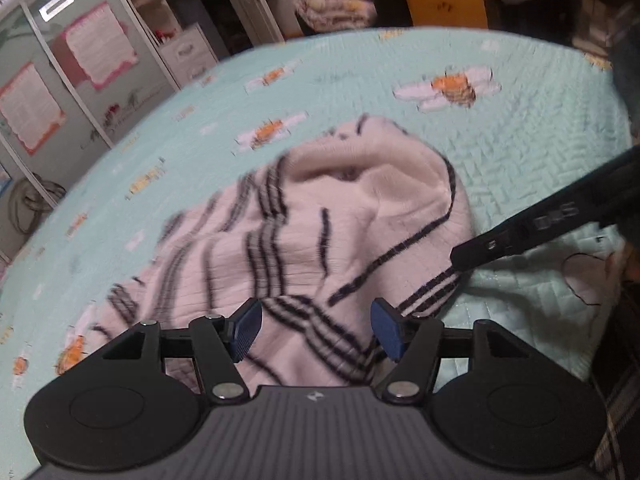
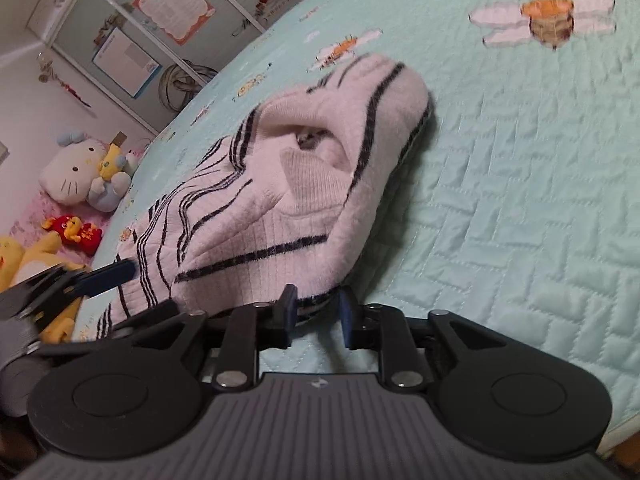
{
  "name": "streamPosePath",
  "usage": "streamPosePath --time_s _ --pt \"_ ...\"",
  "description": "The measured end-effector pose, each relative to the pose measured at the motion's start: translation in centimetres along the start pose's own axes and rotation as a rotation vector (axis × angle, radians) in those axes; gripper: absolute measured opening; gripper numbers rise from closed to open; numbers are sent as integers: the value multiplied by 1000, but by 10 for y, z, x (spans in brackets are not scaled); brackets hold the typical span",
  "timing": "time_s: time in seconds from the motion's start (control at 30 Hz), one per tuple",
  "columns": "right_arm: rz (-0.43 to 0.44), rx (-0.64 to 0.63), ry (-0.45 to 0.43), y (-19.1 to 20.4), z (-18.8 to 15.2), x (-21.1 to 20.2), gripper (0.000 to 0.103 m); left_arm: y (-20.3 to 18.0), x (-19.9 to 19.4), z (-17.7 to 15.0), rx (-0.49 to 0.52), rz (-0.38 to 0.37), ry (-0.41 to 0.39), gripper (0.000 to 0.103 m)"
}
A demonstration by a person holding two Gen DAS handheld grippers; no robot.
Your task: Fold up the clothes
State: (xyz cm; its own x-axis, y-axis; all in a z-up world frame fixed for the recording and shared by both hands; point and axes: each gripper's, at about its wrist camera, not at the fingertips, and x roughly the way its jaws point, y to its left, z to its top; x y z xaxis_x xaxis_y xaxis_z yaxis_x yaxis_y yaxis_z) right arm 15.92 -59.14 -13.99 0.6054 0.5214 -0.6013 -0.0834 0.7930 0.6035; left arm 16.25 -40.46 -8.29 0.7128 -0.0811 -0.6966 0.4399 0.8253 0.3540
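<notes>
Two grippers sit at the sweater's (image 1: 320,216) near hem. Your left gripper (image 1: 316,330) is released, blue pads spread wide over the striped knit, nothing pinched. Your right gripper (image 2: 316,312) has a narrow gap with the hem edge between its pads; can't tell if it's clamped. Sweater lies bunched on the mint quilt (image 2: 520,184), collar toward the far side.

The sweater (image 2: 288,184) lies on the bedspread (image 2: 520,200), plush toys (image 2: 76,176) left.
</notes>
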Motion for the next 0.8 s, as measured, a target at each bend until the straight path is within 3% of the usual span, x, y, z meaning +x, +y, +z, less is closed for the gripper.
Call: streamPosePath --time_s 0.07,0.1,0.13,0.17,0.23,0.43,0.57,0.67,0.8 --pt "-3 -13 -19 1 0 -4 28 -1 16 2 -17 20 25 64" --pt "-6 -20 -28 1 0 -6 28 -1 23 3 -29 28 37 53" --pt "-8 -26 -38 2 0 -7 30 2 25 4 -59 18 39 24" --pt "-10 -33 -46 2 0 -8 32 6 26 5 -90 8 40 11" --pt "-18 -42 -61 2 1 -10 34 15 16 4 -151 -15 22 11" --pt "-42 -14 -88 -7 5 -14 36 58 -53 -10 -309 26 -95 10" --pt "-55 -26 -98 -4 8 -15 41 100 -101 -32 -412 139 -145 10" --pt "-63 -61 -102 3 10 -14 46 118 -123 -55 -445 204 -131 10" --pt "-78 -162 -111 20 13 -12 50 130 -122 -90 -515 256 -37 10"
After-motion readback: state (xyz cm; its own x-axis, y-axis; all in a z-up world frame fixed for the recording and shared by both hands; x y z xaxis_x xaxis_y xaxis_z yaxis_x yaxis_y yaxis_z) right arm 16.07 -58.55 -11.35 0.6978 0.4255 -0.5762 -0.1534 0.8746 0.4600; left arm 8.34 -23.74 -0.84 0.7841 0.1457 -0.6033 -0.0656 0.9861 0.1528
